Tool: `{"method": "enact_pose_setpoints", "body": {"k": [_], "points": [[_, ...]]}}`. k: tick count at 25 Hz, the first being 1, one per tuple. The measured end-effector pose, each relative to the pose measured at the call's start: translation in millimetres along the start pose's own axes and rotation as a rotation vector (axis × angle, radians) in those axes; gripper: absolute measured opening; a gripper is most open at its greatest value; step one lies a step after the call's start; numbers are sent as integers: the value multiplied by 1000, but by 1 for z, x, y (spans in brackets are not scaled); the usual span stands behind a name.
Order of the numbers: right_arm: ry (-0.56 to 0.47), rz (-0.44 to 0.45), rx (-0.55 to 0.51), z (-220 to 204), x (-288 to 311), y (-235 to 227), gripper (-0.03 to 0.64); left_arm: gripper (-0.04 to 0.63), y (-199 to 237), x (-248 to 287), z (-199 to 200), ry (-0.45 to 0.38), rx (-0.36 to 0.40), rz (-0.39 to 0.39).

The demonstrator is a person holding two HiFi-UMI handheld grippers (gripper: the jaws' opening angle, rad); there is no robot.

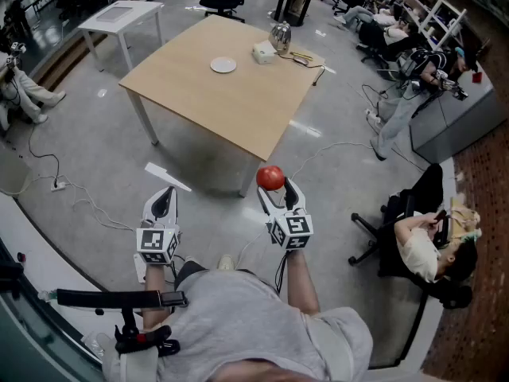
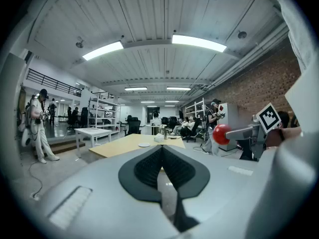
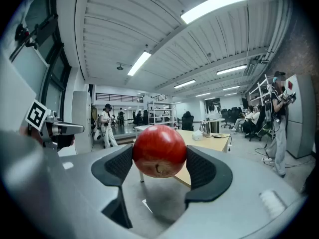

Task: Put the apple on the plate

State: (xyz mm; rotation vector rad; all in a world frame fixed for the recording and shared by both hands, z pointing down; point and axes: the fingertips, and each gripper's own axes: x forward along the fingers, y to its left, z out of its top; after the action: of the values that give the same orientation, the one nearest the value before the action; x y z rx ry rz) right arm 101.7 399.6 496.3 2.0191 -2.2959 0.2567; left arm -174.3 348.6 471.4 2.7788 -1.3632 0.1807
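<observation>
Nearest to us, we hold the left gripper [image 1: 164, 199] with its jaws pressed together and nothing between them. Just beside it, we hold the right gripper [image 1: 277, 189], whose jaws stand wide with both pads clamped on the red apple [image 1: 270, 177], up in the air above the grey floor [image 1: 95, 165]. Farther ahead stands the light wooden table [image 1: 238, 106], well apart from both grippers. The small white plate [image 1: 223, 65] lies on its far half, and a white box [image 1: 263, 52] sits near the plate.

right tongs [image 1: 276, 192] clamp red apple [image 1: 270, 177]; white plate [image 1: 223, 65] on wooden table [image 1: 238, 106] ahead (left tongs [image 1: 165, 204] empty)
</observation>
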Motion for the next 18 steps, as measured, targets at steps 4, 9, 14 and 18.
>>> {"method": "enact_pose_setpoints", "body": {"k": [4,9,14,18], "points": [[3,-2,5,1,-1,-3,342,20,-3,0,9,8,-3,5],[-4,0,-1,3,-2,-4,342,20,-5,5,4,-2,4,-10],[-33,29,15,6,0,-9,342,20,-9,13,6,7,2,-6],[-7,36,-1,-10,23,-21,342,20,-6,37,-12,18,-1,-8]]}}
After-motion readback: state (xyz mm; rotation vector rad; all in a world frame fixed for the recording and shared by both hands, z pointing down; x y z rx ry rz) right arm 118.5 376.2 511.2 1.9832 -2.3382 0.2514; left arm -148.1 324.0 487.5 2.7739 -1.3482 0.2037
